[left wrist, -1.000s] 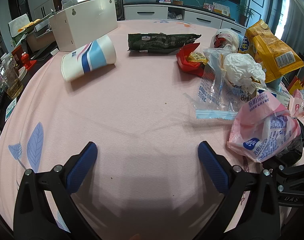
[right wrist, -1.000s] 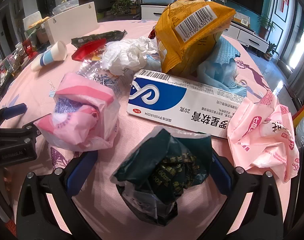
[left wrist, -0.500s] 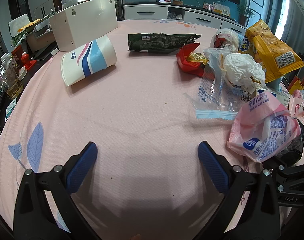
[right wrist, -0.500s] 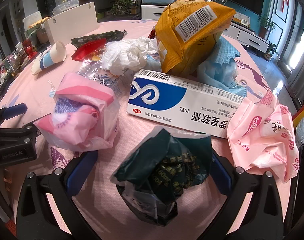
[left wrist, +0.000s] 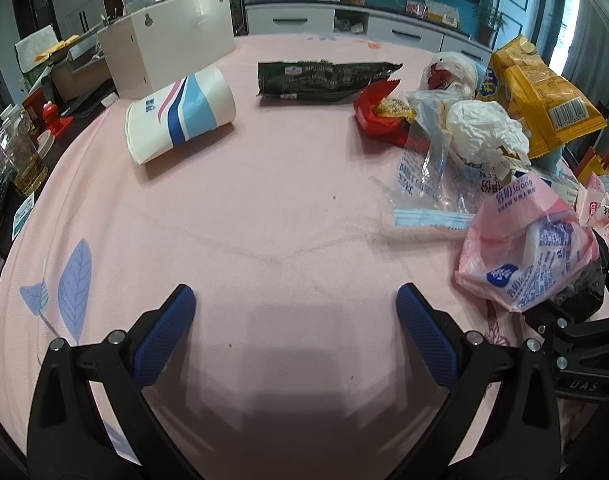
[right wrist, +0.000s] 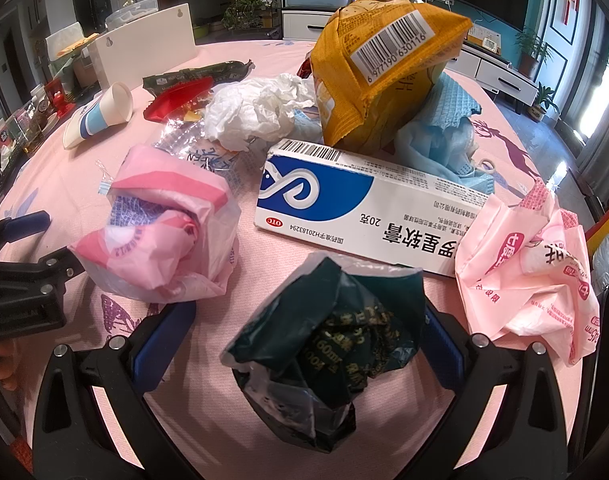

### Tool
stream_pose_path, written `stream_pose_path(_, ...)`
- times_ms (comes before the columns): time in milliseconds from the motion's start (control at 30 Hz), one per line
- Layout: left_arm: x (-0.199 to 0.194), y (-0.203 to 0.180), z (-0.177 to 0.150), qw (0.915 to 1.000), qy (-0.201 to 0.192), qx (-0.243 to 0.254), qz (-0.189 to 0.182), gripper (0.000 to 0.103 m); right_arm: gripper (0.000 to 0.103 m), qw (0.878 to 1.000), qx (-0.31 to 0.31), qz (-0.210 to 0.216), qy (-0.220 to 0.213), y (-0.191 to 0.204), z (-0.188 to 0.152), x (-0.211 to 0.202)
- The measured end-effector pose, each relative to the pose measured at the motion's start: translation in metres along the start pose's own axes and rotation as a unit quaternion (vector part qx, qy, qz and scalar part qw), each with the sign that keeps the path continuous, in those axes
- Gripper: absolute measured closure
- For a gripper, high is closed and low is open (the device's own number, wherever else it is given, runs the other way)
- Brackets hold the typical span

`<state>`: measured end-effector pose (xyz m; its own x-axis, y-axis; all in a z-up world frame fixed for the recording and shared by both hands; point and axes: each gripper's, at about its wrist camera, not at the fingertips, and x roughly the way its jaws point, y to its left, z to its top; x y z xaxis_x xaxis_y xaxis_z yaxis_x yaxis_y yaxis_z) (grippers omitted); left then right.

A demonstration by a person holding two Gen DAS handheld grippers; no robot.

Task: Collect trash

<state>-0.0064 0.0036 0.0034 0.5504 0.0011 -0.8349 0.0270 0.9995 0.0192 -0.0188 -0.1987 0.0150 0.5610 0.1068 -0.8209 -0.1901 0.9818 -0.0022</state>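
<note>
Trash lies on a pink tablecloth [left wrist: 264, 200]. My left gripper [left wrist: 296, 312] is open and empty over bare cloth. A tipped paper cup [left wrist: 180, 116], a dark green wrapper [left wrist: 324, 80], a red wrapper [left wrist: 380, 112], a white crumpled tissue [left wrist: 484, 132] and a pink plastic bag [left wrist: 528, 248] lie ahead of it. My right gripper [right wrist: 308, 332] is open, its fingers either side of a crumpled dark green bag [right wrist: 328, 348]. Behind that lie a white and blue medicine box [right wrist: 364, 216], a yellow snack bag [right wrist: 380, 68], a pink bag [right wrist: 164, 232] and a crumpled pink wrapper [right wrist: 532, 268].
A white box [left wrist: 168, 56] stands at the table's far left. A glass [left wrist: 20, 156] and small items sit off the left edge. A blue cloth and face mask [right wrist: 444, 136] lie behind the medicine box. The left gripper shows in the right wrist view [right wrist: 20, 256].
The paper cup has rolled slightly on the cloth. Both grippers have stayed where they were.
</note>
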Motion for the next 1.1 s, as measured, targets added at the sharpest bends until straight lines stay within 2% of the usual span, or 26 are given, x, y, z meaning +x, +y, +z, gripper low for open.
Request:
stream_pose_path(67,-0.002,-0.001,0.001,1.0,0.003,0.0,0.0,0.002,0.002,1.0,0.001,-0.001,0.0,0.0,0.0,0.0)
stream_pose_path(233,-0.028,0.001,0.006,0.9989,-0.044,0.014,-0.007,0.002,0.002,1.0,0.017,-0.009,0.002,-0.002,-0.003,-0.003)
stream_pose_path(333,-0.043,0.005,0.009,0.9974,-0.07,0.01,-0.012,0.002,0.002,0.999,0.029,0.016,0.017,-0.005,-0.01,-0.017)
stream_pose_path(467,-0.057,0.009,0.013,0.9951,-0.097,0.01,-0.017,0.002,0.002,0.999,0.026,0.024,-0.003,0.002,-0.013,-0.042)
stream_pose_path(600,-0.063,0.019,0.018,0.9948,-0.095,-0.005,-0.037,0.002,0.002,0.999,0.012,0.027,-0.033,0.01,-0.013,-0.071)
stream_pose_path(733,-0.069,0.029,0.024,0.9941,-0.09,-0.029,-0.052,0.002,0.002,0.997,0.016,0.051,-0.061,0.016,-0.006,-0.098)
stream_pose_path(833,-0.082,0.032,0.027,0.9925,-0.106,-0.031,-0.052,0.002,0.002,0.995,0.013,0.057,-0.082,0.021,0.006,-0.114)
stream_pose_path(933,-0.095,0.034,0.033,0.9907,-0.123,-0.032,-0.048,0.002,0.002,0.993,0.008,0.039,-0.111,0.027,0.025,-0.131)
stream_pose_path(1100,-0.114,0.033,0.054,0.9896,-0.133,-0.026,-0.047,0.002,0.002,0.987,0.048,-0.073,-0.135,0.026,0.054,-0.155)
